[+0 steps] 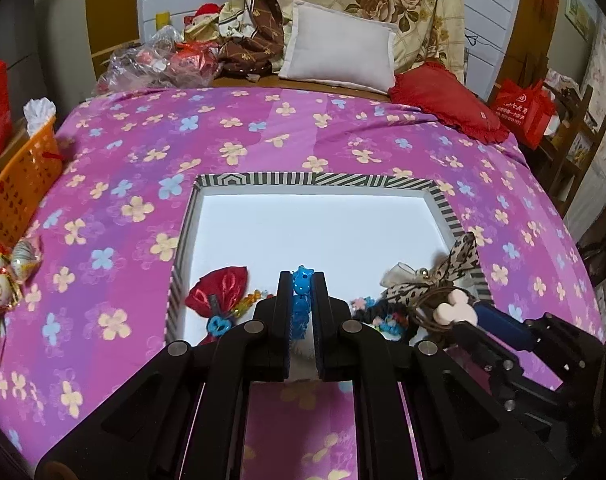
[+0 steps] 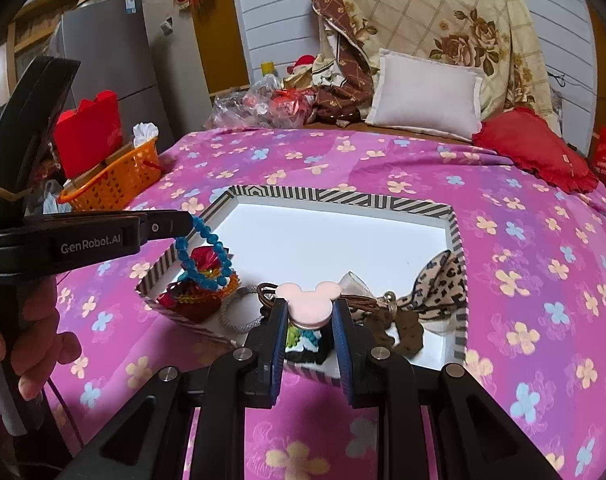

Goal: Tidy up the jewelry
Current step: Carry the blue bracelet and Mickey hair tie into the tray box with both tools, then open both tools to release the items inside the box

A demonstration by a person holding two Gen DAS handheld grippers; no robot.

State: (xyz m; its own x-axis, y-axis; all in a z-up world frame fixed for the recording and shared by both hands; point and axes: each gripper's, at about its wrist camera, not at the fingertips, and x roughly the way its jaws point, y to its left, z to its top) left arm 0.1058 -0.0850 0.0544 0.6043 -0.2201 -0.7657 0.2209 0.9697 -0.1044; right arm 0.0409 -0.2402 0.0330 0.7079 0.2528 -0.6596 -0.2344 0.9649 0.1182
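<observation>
My left gripper [image 1: 301, 280] is shut on a blue bead bracelet [image 1: 301, 312], held over the near part of a striped-rim box [image 1: 315, 180] with a white floor. In the right wrist view the left gripper [image 2: 189, 222] comes in from the left, and the bracelet [image 2: 207, 256] hangs from it above the box's left corner. My right gripper [image 2: 310, 308] is shut on a pink mouse-head charm [image 2: 309, 294] with a brown cord, over the box's near edge. A red pouch [image 1: 219, 288], a leopard-print bow [image 2: 439, 276] and other small accessories lie inside the box [image 2: 343, 196].
The box sits on a pink flowered bedspread [image 1: 263, 128]. An orange basket [image 2: 115, 184] stands off the bed's left side, with small ornaments [image 1: 7, 272] near it. A white pillow [image 1: 339, 48] and a red cushion [image 1: 447, 100] lie at the head. A person's hand [image 2: 23, 340] holds the left gripper.
</observation>
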